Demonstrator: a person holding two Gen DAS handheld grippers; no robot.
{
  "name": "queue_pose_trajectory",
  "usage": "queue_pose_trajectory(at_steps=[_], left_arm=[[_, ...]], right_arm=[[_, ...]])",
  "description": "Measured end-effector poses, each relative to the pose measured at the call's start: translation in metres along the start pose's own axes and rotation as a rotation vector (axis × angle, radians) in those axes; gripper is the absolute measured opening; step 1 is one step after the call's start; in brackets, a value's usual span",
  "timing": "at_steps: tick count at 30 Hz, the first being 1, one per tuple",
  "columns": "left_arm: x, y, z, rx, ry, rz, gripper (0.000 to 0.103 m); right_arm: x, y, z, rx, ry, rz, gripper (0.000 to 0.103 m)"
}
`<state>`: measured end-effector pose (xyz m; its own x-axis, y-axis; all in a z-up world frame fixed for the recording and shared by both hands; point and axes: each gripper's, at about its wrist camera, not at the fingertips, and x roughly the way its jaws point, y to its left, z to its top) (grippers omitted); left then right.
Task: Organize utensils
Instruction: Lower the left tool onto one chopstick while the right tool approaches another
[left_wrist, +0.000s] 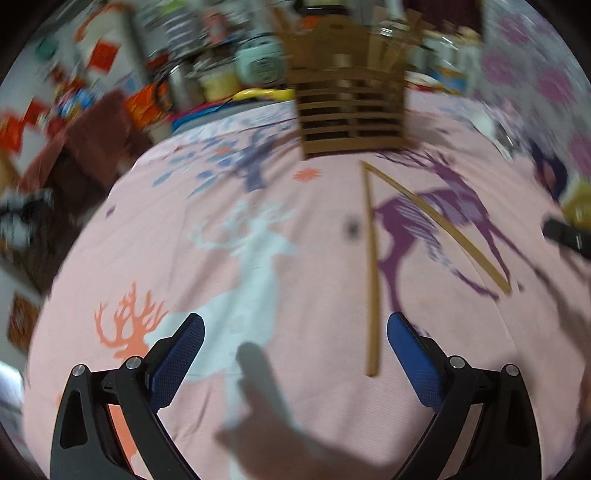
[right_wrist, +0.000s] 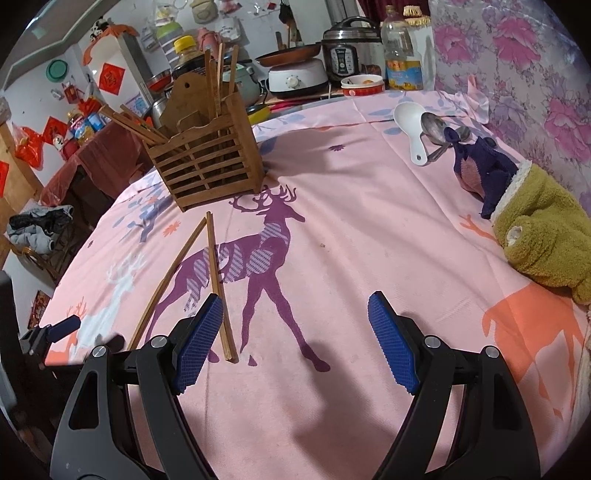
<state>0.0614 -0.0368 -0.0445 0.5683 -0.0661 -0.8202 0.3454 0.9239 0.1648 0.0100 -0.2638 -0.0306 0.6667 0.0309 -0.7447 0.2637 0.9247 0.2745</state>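
Observation:
Two wooden chopsticks (right_wrist: 216, 273) lie in a V on the pink deer-print cloth; they also show in the left wrist view (left_wrist: 373, 266). A slatted wooden utensil holder (right_wrist: 207, 173) stands behind them with several chopsticks in it; it also shows in the left wrist view (left_wrist: 351, 110). A white spoon (right_wrist: 410, 122) and metal spoons (right_wrist: 437, 131) lie at the far right. My left gripper (left_wrist: 295, 354) is open and empty, just left of the near chopstick end. My right gripper (right_wrist: 295, 332) is open and empty, its left finger (right_wrist: 199, 343) beside the chopstick ends.
A green and purple plush cloth (right_wrist: 532, 221) lies at the right edge. Behind the table stand a rice cooker (right_wrist: 347, 51), an oil bottle (right_wrist: 400, 55), a bowl (right_wrist: 364, 85) and jars. The table edge drops off at left toward a chair with clothes (right_wrist: 40, 225).

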Motion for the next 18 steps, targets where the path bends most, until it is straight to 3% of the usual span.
queue_pose_trajectory(at_steps=[3,7,11,13,15,18], left_arm=[[0.000,-0.018,-0.003,0.082,-0.004,0.008,0.096],[0.008,-0.022,-0.004,0.106,0.023,-0.022,0.084],[0.013,-0.007,-0.001,0.033,0.050,-0.037,0.081],[0.019,0.009,0.002,-0.040,0.075,-0.017,0.081],[0.027,0.033,0.004,-0.153,0.113,-0.034,0.080],[0.027,0.050,0.003,-0.226,0.121,-0.076,0.076]], right_arm=[[0.000,-0.001,0.000,0.005,0.002,0.003,0.079],[0.001,0.000,0.000,0.000,0.009,0.004,0.079],[0.003,-0.001,-0.001,-0.001,0.015,0.000,0.079],[0.003,-0.002,-0.001,0.004,0.018,-0.003,0.079],[0.004,-0.003,0.000,0.009,0.019,-0.002,0.079],[0.005,-0.003,0.000,0.008,0.024,0.002,0.079]])
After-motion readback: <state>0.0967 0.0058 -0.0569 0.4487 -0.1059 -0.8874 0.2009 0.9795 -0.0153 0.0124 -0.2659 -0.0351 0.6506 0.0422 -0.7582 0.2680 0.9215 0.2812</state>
